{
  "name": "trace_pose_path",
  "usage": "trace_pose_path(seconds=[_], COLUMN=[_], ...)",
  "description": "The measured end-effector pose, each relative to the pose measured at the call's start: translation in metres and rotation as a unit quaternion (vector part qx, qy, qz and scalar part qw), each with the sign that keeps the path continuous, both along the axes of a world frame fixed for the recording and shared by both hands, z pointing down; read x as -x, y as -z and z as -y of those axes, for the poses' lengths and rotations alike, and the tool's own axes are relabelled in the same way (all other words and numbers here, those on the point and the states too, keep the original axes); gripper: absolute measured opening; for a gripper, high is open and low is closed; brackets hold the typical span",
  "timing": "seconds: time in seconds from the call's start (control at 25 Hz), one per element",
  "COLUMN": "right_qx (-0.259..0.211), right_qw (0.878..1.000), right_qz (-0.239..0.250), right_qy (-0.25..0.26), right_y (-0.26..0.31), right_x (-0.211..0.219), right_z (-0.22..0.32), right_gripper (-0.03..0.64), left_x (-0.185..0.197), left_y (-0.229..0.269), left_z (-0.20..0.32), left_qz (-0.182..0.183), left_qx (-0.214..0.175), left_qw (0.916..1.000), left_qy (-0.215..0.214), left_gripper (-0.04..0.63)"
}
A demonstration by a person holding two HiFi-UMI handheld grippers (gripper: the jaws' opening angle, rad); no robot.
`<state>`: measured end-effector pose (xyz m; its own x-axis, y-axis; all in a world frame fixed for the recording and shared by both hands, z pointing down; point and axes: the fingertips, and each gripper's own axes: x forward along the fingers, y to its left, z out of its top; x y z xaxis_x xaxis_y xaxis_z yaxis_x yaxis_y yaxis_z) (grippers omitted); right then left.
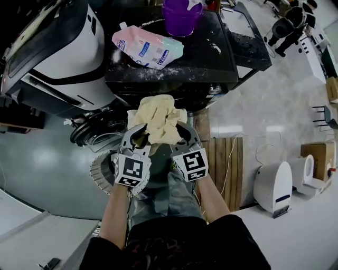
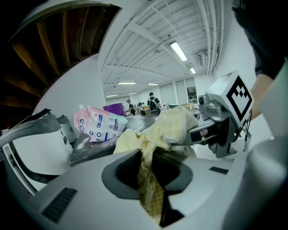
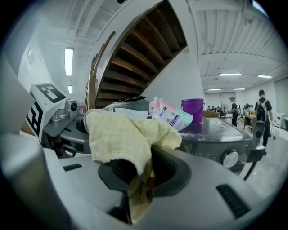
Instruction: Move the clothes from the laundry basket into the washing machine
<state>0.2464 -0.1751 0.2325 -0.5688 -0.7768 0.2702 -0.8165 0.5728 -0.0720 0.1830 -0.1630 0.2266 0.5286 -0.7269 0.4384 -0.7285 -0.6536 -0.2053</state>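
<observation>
You hold one crumpled pale yellow cloth (image 1: 158,118) in front of you with both grippers, level with the front edge of the washing machine (image 1: 211,63) and above the floor. Your left gripper (image 1: 138,138) grips the cloth's left side, and its fingers (image 1: 127,141) are clamped on a fold. In the left gripper view a strip of the checked weave runs down between them. Your right gripper (image 1: 179,138) grips the cloth's right side, and its fingers are likewise closed on the fabric, which drapes over them and hangs down in the right gripper view. The two grippers sit close together, side by side, with the cloth bunched above and between them. The washing machine has a dark top dusted with white powder. On it lies a pink and white detergent pouch (image 1: 148,47), and a purple container (image 1: 182,16) stands behind the pouch. A round grey basket (image 1: 100,171) with a perforated rim sits on the floor just below your left gripper. To the right, wooden slats (image 1: 224,163) lie on the pale floor.
</observation>
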Motion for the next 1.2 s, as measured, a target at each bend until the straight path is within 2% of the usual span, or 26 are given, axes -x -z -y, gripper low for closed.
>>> trace_pose_path(seconds=[0.24, 0.48, 0.6, 0.8, 1.2], right_qx=[0.039, 0.054, 0.053, 0.044, -0.003], right_qw=[0.999, 0.998, 0.998, 0.997, 0.997], right_qz=[0.017, 0.019, 0.025, 0.038, 0.032], right_qy=[-0.010, -0.022, -0.039, -0.053, -0.071], right_y=[-0.046, -0.092, -0.117, -0.168, -0.260], right_x=[-0.037, -0.053, -0.057, -0.064, -0.060], right_z=[0.034, 0.057, 0.068, 0.081, 0.112], right_gripper=[0.083, 0.083, 0.083, 0.083, 0.082], left_x=[-0.037, -0.053, -0.057, -0.064, -0.059], left_y=[-0.044, -0.088, -0.112, -0.162, -0.255], left_z=[0.033, 0.056, 0.067, 0.080, 0.106], left_qz=[-0.003, -0.020, -0.035, -0.037, -0.070], left_qx=[0.030, 0.040, 0.033, 0.009, -0.045], left_qw=[0.9994, 0.9987, 0.9983, 0.9989, 0.9958], left_qy=[0.018, 0.026, 0.032, 0.026, 0.038], left_gripper=[0.080, 0.080, 0.080, 0.078, 0.077])
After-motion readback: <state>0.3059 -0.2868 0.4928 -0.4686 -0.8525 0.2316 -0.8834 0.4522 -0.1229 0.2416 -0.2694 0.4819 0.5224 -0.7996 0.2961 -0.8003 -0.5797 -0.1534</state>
